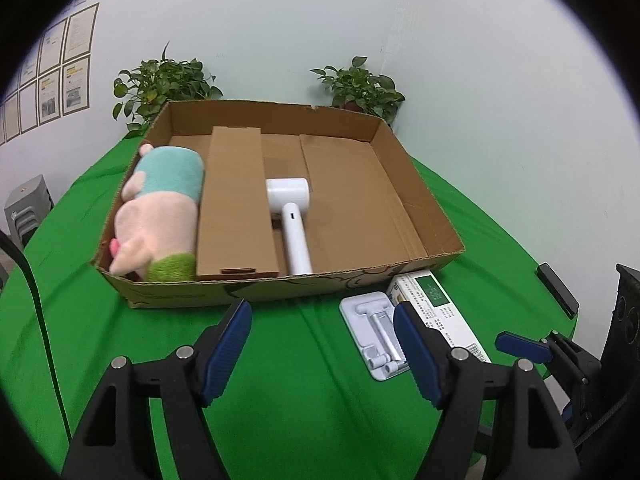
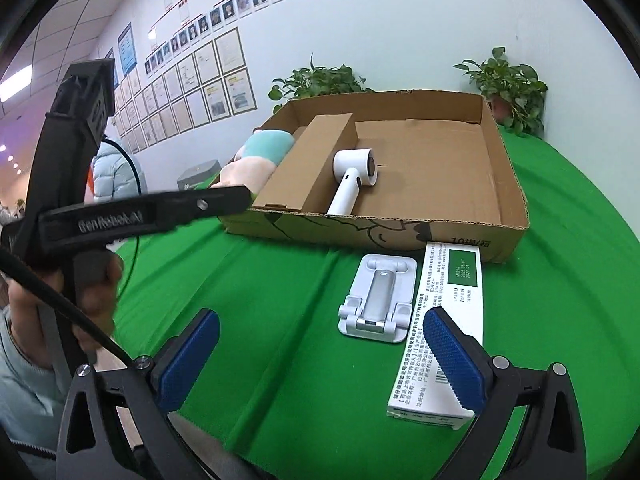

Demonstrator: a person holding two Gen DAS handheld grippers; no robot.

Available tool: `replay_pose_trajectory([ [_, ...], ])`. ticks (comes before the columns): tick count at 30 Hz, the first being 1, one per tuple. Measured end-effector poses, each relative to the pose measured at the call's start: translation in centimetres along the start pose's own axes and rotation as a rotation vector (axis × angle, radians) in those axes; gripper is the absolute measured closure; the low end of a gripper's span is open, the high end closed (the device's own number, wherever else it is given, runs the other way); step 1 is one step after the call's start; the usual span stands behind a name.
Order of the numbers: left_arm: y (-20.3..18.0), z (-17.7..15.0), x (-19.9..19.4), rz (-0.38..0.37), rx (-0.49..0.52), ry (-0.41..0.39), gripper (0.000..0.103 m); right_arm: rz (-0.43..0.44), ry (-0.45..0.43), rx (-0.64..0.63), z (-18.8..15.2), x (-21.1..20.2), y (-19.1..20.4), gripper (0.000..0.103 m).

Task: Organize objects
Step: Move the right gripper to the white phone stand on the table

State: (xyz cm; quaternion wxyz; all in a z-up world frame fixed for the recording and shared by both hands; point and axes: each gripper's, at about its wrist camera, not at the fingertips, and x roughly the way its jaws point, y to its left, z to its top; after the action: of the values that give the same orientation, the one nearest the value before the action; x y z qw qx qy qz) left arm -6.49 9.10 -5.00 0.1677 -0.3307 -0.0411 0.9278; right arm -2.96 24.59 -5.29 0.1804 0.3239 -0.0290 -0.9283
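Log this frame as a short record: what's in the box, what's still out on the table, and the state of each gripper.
surface: table with green cloth
container: open cardboard box
in box: plush toy at its left side, cardboard insert beside it, white hair dryer in the middle
outside box: white phone stand and white-green carton, side by side in front of the box
left gripper: open, empty, above the cloth
right gripper: open, empty, near stand and carton
background: two potted plants behind the box

Bright, even indoor light; sharp centre, fisheye-bent, dark-vignetted edges.
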Motion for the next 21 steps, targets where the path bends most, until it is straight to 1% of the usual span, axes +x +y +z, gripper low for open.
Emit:
replay_pose_trajectory([
  [3, 0.0, 0.1, 1.2, 0.0, -0.004, 0.015, 0.03, 0.021, 0.012, 0.02, 0.0, 1.7, -0.2, 0.001],
  [6, 0.3, 0.1, 2.2, -0.004, -0.005, 0.028, 0.03, 0.081, 0.042, 0.056, -0.4, 3.5, -0.7, 0.001],
  [10, 0.9, -0.3, 3.8, -0.079, -0.029, 0.087, 0.03, 0.158, 0.105, 0.089, -1.3, 6.1, -1.0, 0.005],
  [13, 1.4, -0.5, 5.0, -0.123, -0.072, 0.117, 0.03, 0.186, 0.131, 0.088, -2.1, 7.4, -0.8, 0.008],
  [18, 1.2, -0.6, 6.1, -0.157, -0.086, 0.151, 0.03, 0.167, 0.138, 0.06, -2.5, 8.1, -0.5, 0.008],
  [19, 1.1, -0.6, 6.2, -0.161, -0.083, 0.155, 0.03, 0.147, 0.139, 0.056, -2.5, 8.2, -0.7, 0.008],
  [21, 1.0, -0.6, 6.2, -0.17, -0.079, 0.156, 0.03, 0.078, 0.147, 0.04, -2.7, 8.3, -1.3, 0.008],
])
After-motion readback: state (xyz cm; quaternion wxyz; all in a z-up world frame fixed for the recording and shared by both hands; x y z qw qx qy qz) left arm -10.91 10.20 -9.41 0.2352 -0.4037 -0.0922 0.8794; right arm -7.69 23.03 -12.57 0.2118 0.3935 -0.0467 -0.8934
